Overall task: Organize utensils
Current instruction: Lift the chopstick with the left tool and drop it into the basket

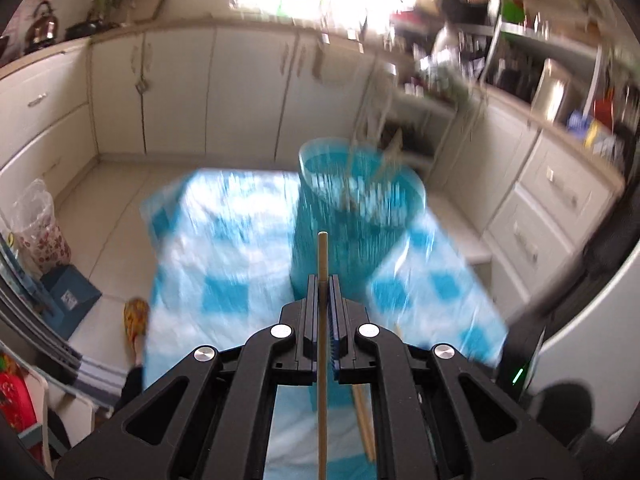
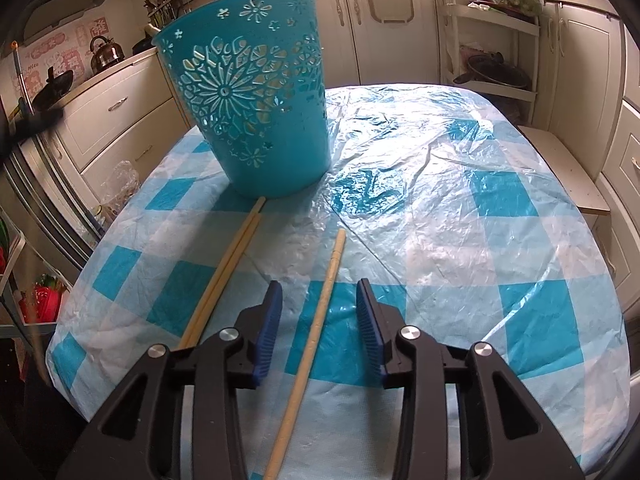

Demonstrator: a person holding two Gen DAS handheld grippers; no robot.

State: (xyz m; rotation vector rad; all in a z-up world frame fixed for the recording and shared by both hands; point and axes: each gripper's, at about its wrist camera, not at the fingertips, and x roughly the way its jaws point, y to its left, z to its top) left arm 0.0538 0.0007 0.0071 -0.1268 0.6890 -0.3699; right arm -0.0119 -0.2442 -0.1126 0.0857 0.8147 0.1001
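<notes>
Left gripper [image 1: 323, 280]: fingers clamped on one chopstick [image 1: 322, 256], which sticks out past the tips towards the blue basket [image 1: 352, 216] ahead on the checked counter [image 1: 224, 240]. The left view is blurred, so I cannot tell how many sticks already stand in the basket, only that some pale handles show at its rim.

Right gripper [image 2: 318, 304]: fingers apart, straddling a single chopstick [image 2: 320, 312] that lies flat on the counter [image 2: 500, 208]; the pads are not touching it. Two more chopsticks [image 2: 228, 272] lie side by side just left of it, their far ends at the foot of the basket [image 2: 256, 92].

Step in hand, as I judge it: drop the left stick into the basket, then pick up the next.

Notes for doing it well:
- bring the tip over the rim before I let go, or the stick may catch on the cut-out wall
- lower the right fingers square to the stick; the plastic cover is wrinkled and slippery, so a skewed pinch could roll it away
</notes>
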